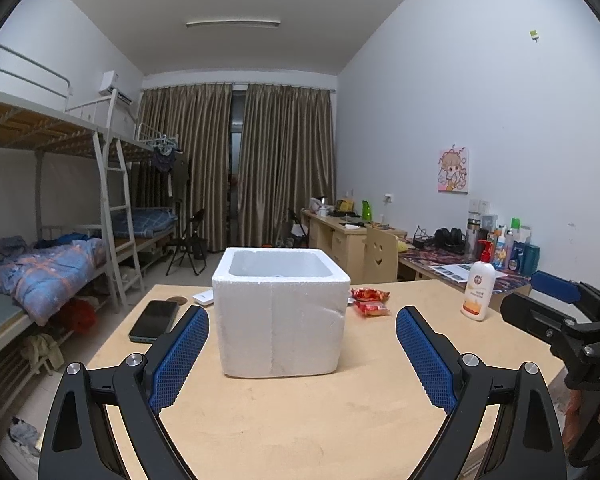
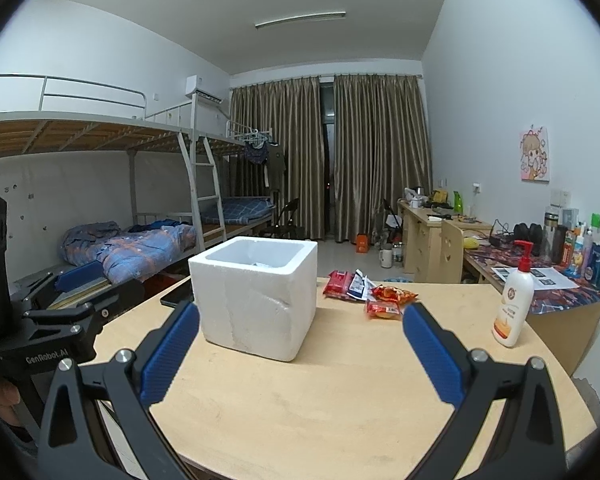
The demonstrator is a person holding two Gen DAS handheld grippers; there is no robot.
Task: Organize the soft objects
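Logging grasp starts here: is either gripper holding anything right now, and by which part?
Nothing is held. The left gripper and right gripper are both open above the table, short of the foam box.

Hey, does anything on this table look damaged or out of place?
The white foam box has a dented, cracked patch on its front wall, near the lower right corner. Beside it, the red snack packets lie scattered loose on the table, not gathered up. The lotion bottle stands upright; nothing is spilled.
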